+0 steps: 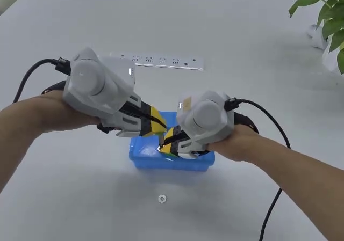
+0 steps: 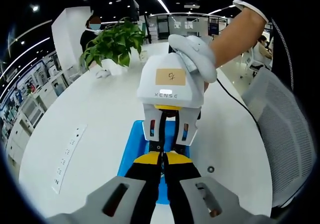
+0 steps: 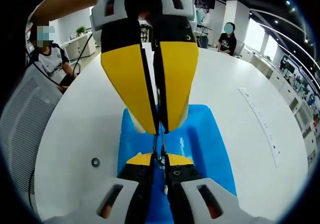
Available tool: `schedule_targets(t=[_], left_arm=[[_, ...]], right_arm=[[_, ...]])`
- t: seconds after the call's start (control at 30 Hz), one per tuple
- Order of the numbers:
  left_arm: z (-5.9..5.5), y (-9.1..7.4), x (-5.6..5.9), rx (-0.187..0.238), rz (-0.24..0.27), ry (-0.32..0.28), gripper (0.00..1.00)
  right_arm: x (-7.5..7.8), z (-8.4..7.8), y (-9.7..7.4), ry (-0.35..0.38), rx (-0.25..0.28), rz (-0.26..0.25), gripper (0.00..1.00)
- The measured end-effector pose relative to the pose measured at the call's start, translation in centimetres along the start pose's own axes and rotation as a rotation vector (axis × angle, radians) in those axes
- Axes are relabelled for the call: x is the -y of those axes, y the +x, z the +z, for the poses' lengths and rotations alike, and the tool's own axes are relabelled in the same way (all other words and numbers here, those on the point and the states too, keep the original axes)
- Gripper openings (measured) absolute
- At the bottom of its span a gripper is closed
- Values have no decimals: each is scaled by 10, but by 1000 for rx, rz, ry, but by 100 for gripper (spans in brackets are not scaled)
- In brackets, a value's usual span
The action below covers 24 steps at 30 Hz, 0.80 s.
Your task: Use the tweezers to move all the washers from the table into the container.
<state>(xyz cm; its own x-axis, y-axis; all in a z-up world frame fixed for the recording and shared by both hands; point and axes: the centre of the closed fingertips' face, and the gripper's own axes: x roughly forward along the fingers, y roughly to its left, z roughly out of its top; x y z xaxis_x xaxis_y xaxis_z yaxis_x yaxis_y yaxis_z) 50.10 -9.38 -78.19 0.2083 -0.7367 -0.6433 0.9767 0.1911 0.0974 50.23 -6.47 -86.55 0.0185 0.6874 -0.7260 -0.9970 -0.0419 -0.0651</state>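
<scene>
White round table (image 1: 242, 48), head view: white power strip (image 1: 161, 61) at the far side, potted plant (image 1: 325, 10) at the far right corner, blue container (image 1: 145, 155) in the middle. One washer (image 1: 162, 198) lies on the table just in front of the container, apart from it. Left gripper (image 1: 158, 124) and right gripper (image 1: 167, 143) meet tip to tip above the container, each held in a hand; jaw state is not readable at this angle. Left gripper view: own left gripper (image 2: 161, 158) has its yellow-tipped jaws pressed together over the container (image 2: 131, 154). Right gripper (image 2: 168, 136) faces it head-on, tips nearly touching. Washer (image 2: 210, 169) sits on bare table right of the container; power strip (image 2: 67, 154) left, plant (image 2: 112, 44) behind, mesh chair (image 2: 280, 129) at right. Right gripper view: thin metal tweezers (image 3: 159, 144) run down between the left gripper's (image 3: 160, 126) yellow jaws, which pinch them. The tweezers' tip sits between the right gripper's (image 3: 159, 160) own jaws, drawn close about it, above the container (image 3: 210, 144). Washer (image 3: 95, 162) on the table left of the container; power strip (image 3: 260, 119) right.
</scene>
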Motion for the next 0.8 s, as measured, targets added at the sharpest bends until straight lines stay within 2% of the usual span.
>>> schedule_targets(t=[0.23,0.8], left_arm=[[3,-3,2,-2,2,8,6],[23,-20,10,0,12,47,6]], right_arm=[[-1,2,-4,-7,-1,-2,10],[-5,19,-24,-28,22,-37,11]])
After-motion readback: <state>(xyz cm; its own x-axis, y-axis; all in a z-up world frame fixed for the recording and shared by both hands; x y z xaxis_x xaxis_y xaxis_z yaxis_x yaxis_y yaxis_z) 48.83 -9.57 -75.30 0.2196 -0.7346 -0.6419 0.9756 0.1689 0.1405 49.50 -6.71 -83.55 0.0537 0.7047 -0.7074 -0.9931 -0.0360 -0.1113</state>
